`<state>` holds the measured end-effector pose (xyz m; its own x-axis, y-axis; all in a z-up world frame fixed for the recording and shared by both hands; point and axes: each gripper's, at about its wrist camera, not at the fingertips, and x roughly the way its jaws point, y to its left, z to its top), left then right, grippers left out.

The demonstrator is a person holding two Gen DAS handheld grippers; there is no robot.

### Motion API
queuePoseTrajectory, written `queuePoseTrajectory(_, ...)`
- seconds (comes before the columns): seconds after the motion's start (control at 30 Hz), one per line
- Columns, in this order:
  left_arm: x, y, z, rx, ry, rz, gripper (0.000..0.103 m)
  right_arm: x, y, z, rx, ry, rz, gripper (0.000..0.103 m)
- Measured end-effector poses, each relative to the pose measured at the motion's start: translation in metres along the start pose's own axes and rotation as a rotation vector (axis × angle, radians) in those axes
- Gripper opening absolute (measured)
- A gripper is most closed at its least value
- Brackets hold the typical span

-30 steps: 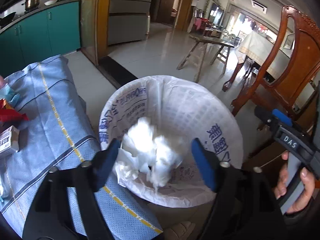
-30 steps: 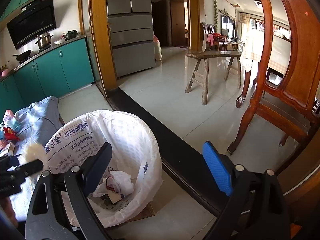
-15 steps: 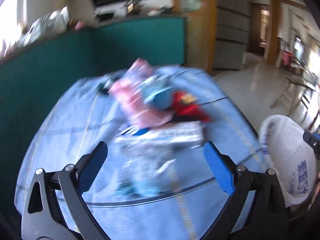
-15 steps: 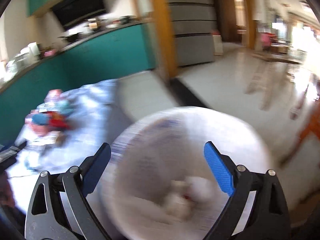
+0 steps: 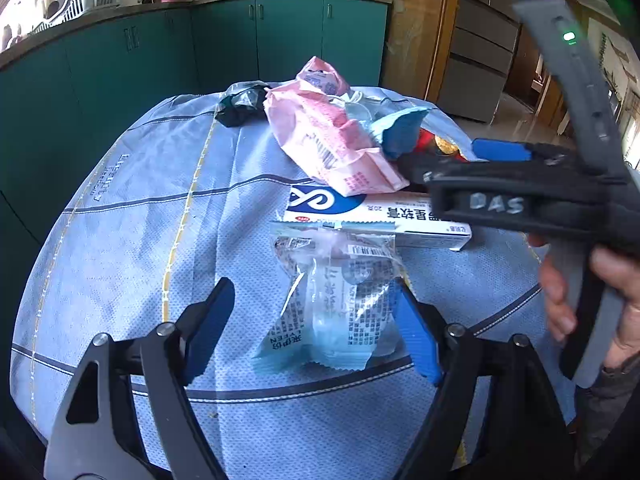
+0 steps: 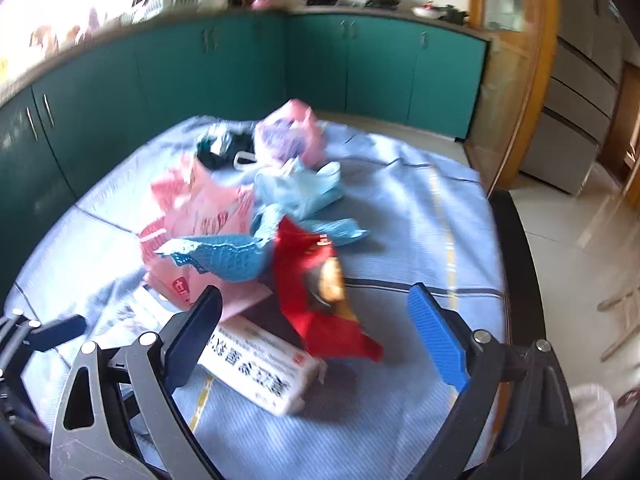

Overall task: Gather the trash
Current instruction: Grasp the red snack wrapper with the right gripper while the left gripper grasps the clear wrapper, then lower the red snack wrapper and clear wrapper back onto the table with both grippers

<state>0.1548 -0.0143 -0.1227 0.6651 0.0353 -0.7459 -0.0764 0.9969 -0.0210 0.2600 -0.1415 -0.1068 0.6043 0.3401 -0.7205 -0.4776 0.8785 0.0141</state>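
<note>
A clear wrapper with light blue print [image 5: 328, 312] lies on the blue tablecloth [image 5: 160, 208], between the closing jaws of my left gripper [image 5: 316, 320]; the right pad is at its edge, the left pad stands apart. Beyond it lie a white box [image 5: 360, 212] and a pink bag [image 5: 332, 144]. My right gripper [image 6: 320, 332] hovers over the pile, jaws wide and closing, with a red packet [image 6: 312, 280] just ahead between them, not pinched. A blue wrapper [image 6: 224, 256] and the white box [image 6: 260, 368] lie beside it.
The white-lined trash bin [image 6: 592, 416] shows at the lower right, off the table's edge. Teal cabinets [image 6: 360, 60] run behind the table. More bags, pale blue [image 6: 304, 188] and pink [image 6: 288, 136], lie farther back. A hand [image 5: 600, 280] holds the right gripper.
Both views have swung from the trash bin to the table. The white tissue between the left jaws a second ago is gone; they now straddle the clear wrapper.
</note>
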Motion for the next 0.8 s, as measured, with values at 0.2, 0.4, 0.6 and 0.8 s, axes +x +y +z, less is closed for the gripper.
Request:
queuePoseTrajectory(0.2, 0.001, 0.013, -0.002, -0.019, 0.013, -0.001, 0.068, 0.008, -0.002, -0.007, 0.046, 0.044, 0.075, 0.038)
queuePoseTrajectory(0.4, -0.005, 0.025, -0.009, -0.04, 0.019, 0.005, 0.055, -0.018, -0.003, -0.024, 0.051, 0.012, 0.067, 0.032)
queuePoseTrajectory(0.6, -0.016, 0.04, -0.017, -0.061, 0.01, 0.012, 0.052, -0.076, 0.003, -0.05, 0.077, -0.077, 0.112, 0.032)
queuePoseTrajectory(0.8, -0.035, 0.054, -0.03, -0.057, 0.008, 0.017, 0.052, -0.101, 0.015, -0.088, 0.069, -0.05, 0.062, 0.032)
